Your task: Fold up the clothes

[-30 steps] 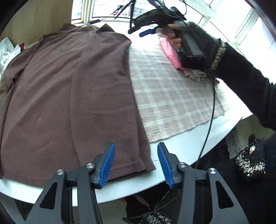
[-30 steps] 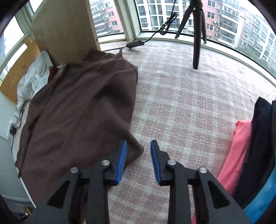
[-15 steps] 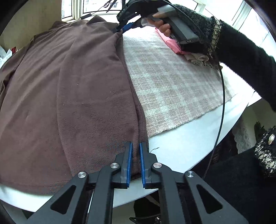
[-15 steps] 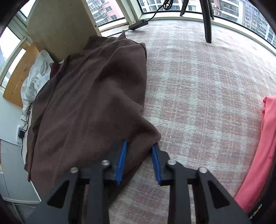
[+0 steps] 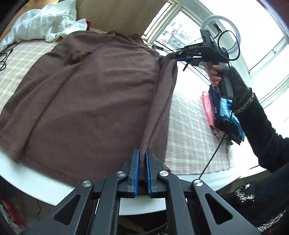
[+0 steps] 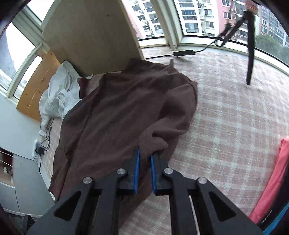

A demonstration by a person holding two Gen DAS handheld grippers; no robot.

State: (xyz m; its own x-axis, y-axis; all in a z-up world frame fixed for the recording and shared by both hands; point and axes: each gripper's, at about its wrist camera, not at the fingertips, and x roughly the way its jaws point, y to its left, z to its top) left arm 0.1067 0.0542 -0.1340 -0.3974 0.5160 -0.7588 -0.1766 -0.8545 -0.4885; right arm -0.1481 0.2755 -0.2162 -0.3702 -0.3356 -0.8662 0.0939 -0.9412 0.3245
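A brown top lies spread across the left half of a round white table, its hem reaching the near edge and its far end lying by a wooden panel. Its right side edge is lifted off the surface into a taut band. The left gripper is clamped on the near corner of that edge at the table's near rim, blue pads pressed on the cloth. The right gripper, held in a person's hand wearing a dark knit sleeve, is pinched on the far end of the same edge, raised above the table. The right wrist view shows its jaws nearly together with a bunched fold of brown fabric between them. A pink-and-white checked cloth covers the table's right half, bare beside the top. A stack of folded clothes, pink, navy and blue, sits toward the right edge. A crumpled white garment lies at the far left. A black tripod leg stands on the checked cloth near the windows.
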